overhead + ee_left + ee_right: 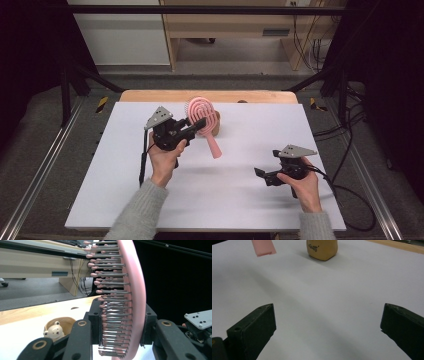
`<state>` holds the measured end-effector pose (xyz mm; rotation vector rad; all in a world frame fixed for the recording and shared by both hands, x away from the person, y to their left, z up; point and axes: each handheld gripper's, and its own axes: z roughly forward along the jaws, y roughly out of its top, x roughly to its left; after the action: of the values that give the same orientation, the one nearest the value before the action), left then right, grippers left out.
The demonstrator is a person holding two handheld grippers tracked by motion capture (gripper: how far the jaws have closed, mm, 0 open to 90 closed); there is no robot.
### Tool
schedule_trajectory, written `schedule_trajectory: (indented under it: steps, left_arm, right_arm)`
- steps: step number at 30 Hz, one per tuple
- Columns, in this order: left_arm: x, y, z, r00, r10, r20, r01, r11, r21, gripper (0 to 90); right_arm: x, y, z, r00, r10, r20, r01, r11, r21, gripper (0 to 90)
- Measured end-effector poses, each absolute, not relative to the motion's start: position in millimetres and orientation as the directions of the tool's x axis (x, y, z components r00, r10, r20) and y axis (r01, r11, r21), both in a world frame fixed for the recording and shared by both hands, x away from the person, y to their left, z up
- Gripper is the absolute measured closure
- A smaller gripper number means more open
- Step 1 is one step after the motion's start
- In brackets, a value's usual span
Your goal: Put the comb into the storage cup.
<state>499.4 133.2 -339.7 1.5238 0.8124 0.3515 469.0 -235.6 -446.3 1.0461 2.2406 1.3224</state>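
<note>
Careful: your left gripper (199, 123) is clamped across the pink hairbrush (203, 114), bristles against one jaw, held above the cup (59, 326). Bristles give, so it may twist loose. Your right gripper (261, 173) stands apart, idle.

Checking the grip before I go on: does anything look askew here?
Slightly: the left gripper clamps the pink hairbrush across its bristled head, not the handle, which hangs free above the table.
</note>
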Motion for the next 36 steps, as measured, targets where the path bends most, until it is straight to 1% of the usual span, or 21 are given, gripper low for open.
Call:
schedule_trajectory:
  steps: [24,36]
  left_arm:
    - [514.2,138.2,-316.8,0.696,0.682,-0.226,0.247,0.069,0.967,63.0]
    - [527.1,139.6,-308.3,0.678,0.694,-0.243,0.244,0.099,0.965,63.0]
  right_arm:
    - [467.9,-249.0,-448.4,-0.671,0.736,0.091,0.418,0.275,0.866,0.5]
    - [468.1,-250.3,-450.3,-0.669,0.737,0.097,0.426,0.274,0.862,0.5]
